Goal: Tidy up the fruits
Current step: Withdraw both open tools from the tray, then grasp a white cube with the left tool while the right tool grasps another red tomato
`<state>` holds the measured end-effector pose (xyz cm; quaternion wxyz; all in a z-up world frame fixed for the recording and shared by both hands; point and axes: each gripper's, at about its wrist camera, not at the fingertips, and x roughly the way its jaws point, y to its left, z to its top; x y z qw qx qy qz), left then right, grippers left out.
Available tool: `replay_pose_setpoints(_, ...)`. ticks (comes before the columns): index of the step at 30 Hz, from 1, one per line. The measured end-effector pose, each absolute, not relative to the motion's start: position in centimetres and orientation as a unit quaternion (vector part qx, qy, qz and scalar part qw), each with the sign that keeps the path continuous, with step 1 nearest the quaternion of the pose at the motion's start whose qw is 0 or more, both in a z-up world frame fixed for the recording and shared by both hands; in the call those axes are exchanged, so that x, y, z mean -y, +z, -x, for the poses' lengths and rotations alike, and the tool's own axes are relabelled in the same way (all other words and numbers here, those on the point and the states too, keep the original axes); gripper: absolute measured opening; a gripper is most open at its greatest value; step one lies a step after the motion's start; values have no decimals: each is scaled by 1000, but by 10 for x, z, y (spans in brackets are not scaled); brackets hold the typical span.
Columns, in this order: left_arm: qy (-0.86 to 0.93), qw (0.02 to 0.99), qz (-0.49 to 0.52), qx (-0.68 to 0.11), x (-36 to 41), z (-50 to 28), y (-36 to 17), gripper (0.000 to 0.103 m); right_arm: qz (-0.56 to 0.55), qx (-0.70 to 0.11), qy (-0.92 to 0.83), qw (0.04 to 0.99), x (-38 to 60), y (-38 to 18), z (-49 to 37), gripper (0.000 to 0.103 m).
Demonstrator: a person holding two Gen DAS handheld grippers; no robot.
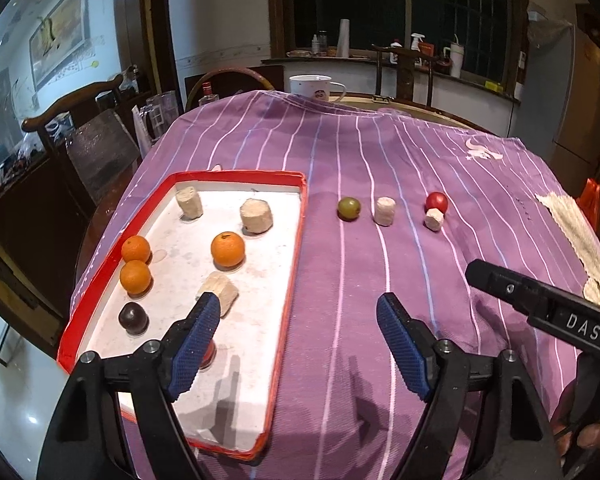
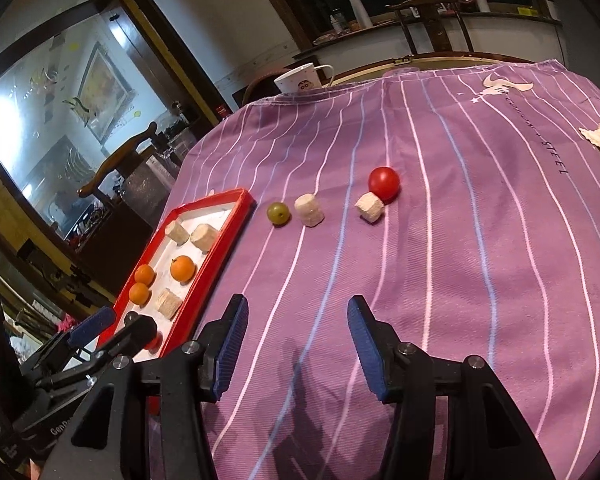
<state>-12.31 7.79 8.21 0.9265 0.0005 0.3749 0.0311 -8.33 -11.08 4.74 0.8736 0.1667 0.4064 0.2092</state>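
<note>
A purple striped cloth (image 1: 360,280) covers the table, and a red-rimmed tray (image 1: 296,240) with a white floor lies at the left of the left wrist view. Inside the tray, three oranges sit in the middle: one (image 1: 228,249) near the tray's centre and two (image 1: 136,249) (image 1: 135,277) touching each other against the left rim. A dark round fruit (image 1: 133,317) rests below them, and three pale cork-like cylinders (image 1: 189,202) (image 1: 256,215) (image 1: 222,292) stand or lie among the fruit. A small red fruit (image 1: 208,354) shows only partly behind the left finger of the left gripper (image 1: 298,314), whose jaws stand wide apart with nothing between them, one finger over the tray and the other over the cloth. Out on the cloth, in the upper middle of the frame, a green fruit (image 1: 348,208) sits just beside a fourth cylinder (image 1: 385,211), and further right a red fruit (image 1: 436,202) touches a fifth cylinder (image 1: 434,219). In the right wrist view the right gripper (image 2: 298,316) hovers over bare cloth at the bottom centre, its jaws parted and empty, well short of the fruit. A white mug (image 1: 316,87) stands at the table's far edge.
</note>
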Motion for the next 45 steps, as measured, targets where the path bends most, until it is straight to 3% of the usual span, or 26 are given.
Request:
replay_pose_setpoints(38,29,913,4,-408,-78,106,62,80,-160,-426,195,869,123,48,72,58)
replay_pose_setpoints(45,22,913,26,-407,-82,105,59,80,-131,-420,157,884,140,64,28,58)
